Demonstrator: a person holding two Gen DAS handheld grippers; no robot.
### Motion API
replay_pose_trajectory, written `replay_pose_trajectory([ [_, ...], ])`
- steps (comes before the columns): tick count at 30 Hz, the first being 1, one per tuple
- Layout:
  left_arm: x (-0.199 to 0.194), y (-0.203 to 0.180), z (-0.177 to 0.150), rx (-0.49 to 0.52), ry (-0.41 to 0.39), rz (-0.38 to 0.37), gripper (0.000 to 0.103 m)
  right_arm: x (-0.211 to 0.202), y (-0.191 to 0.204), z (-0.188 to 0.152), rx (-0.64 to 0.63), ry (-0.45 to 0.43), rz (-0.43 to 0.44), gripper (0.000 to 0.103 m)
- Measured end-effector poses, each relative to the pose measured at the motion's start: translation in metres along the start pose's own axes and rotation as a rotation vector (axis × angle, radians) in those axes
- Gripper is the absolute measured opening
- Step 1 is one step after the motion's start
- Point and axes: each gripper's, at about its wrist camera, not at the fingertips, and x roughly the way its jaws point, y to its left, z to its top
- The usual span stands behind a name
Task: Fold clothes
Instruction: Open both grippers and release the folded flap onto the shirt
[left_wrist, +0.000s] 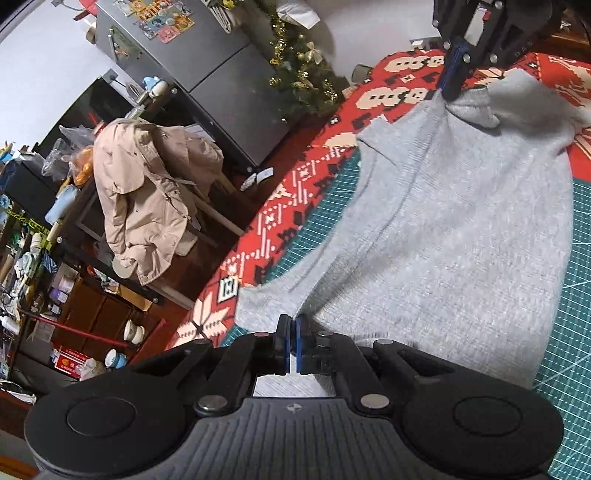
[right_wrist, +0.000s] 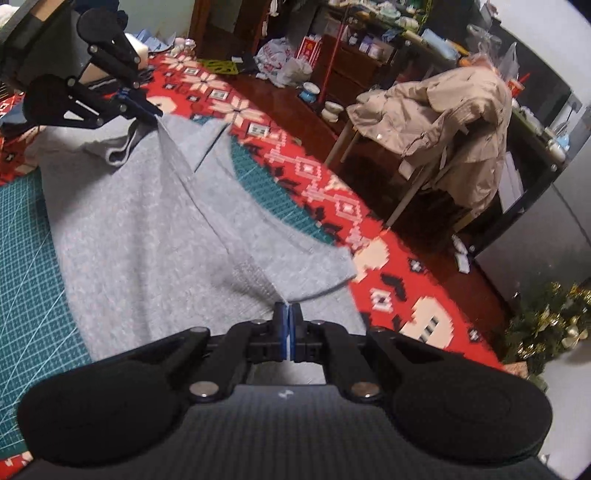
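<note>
A grey knit garment (left_wrist: 461, 229) lies over a green cutting mat (left_wrist: 576, 288) on a red patterned cloth. My left gripper (left_wrist: 294, 319) is shut on the garment's near edge, pinching a fold. My right gripper (left_wrist: 452, 94) shows at the far end, shut on the opposite edge of the garment. In the right wrist view my right gripper (right_wrist: 288, 308) is shut on the grey garment (right_wrist: 147, 229), and my left gripper (right_wrist: 157, 112) pinches the far edge. The fabric is pulled taut in a ridge between the two grippers.
The red patterned cloth (left_wrist: 280, 206) covers the table under the mat. Off the table edge stand a chair with a beige coat (left_wrist: 147, 199), a dark cabinet (left_wrist: 207, 66), cluttered shelves and a small decorated Christmas tree (left_wrist: 299, 74).
</note>
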Motion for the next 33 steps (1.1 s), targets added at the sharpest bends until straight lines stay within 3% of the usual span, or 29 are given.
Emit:
replay_pose_trajectory([
  [3,0.009,0.001,-0.001,0.002,0.024,-0.008,0.003,0.001,-0.006,0.007,0.005,-0.008,-0.020,0.001],
  [7,0.017,0.001,-0.006,-0.013,0.051,-0.007,0.013,0.014,-0.007,0.009,0.000,0.021,-0.014,0.001],
  [11,0.009,0.021,-0.014,-0.128,0.058,-0.026,0.021,0.015,-0.015,0.002,0.073,0.017,0.000,0.011],
  [16,-0.014,0.064,-0.034,-0.344,0.059,-0.035,0.030,-0.009,-0.035,-0.012,0.260,-0.030,-0.003,0.016],
  [17,-0.021,0.071,-0.040,-0.404,0.059,-0.050,0.030,-0.016,-0.036,-0.016,0.304,-0.038,0.000,0.021],
  [21,-0.045,0.090,-0.070,-0.627,0.066,-0.141,0.030,-0.042,-0.027,-0.039,0.455,-0.059,0.035,0.022],
  [23,-0.056,0.084,-0.084,-0.677,0.078,-0.186,0.030,-0.050,-0.015,-0.053,0.520,-0.053,0.050,0.022],
  [28,-0.075,0.041,-0.108,-0.687,0.121,-0.280,0.030,-0.065,0.018,-0.089,0.658,-0.038,0.072,0.023],
  [33,-0.078,0.012,-0.118,-0.664,0.130,-0.242,0.030,-0.079,0.044,-0.111,0.738,-0.059,0.052,0.023],
])
